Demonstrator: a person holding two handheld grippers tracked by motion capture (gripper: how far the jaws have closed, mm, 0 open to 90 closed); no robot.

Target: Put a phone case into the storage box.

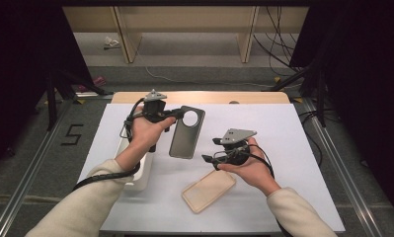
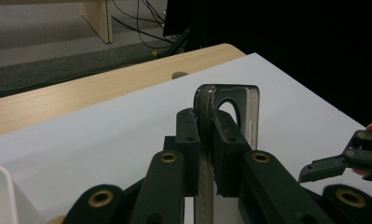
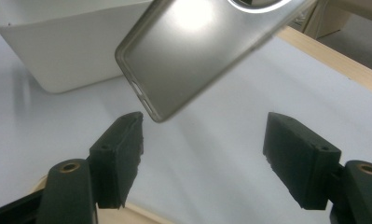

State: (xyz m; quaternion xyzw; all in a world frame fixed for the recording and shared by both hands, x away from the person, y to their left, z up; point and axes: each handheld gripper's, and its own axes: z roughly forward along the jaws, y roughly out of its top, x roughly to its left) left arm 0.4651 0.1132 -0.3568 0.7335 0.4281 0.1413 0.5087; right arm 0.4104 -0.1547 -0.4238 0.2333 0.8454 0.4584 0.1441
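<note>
A grey translucent phone case (image 1: 187,133) with a round camera hole hangs above the white table, gripped on its long edge by my left gripper (image 1: 177,116). In the left gripper view the pads press on both sides of the case (image 2: 249,112), which stands on edge between them. My right gripper (image 1: 207,158) hovers open to the right of it and just below, jaws pointing left, nothing between them. The right gripper view has the grey case (image 3: 197,51) tilted above its spread jaws (image 3: 202,154). A beige phone case (image 1: 208,190) lies flat on the table under the right hand.
A white bin (image 1: 135,180) stands at the table's left edge beneath the left forearm, also in the right gripper view (image 3: 58,46). A white sheet (image 1: 283,128) covers the table, with a wooden strip (image 1: 199,97) along its far edge. Cables and stands lie on the floor beyond.
</note>
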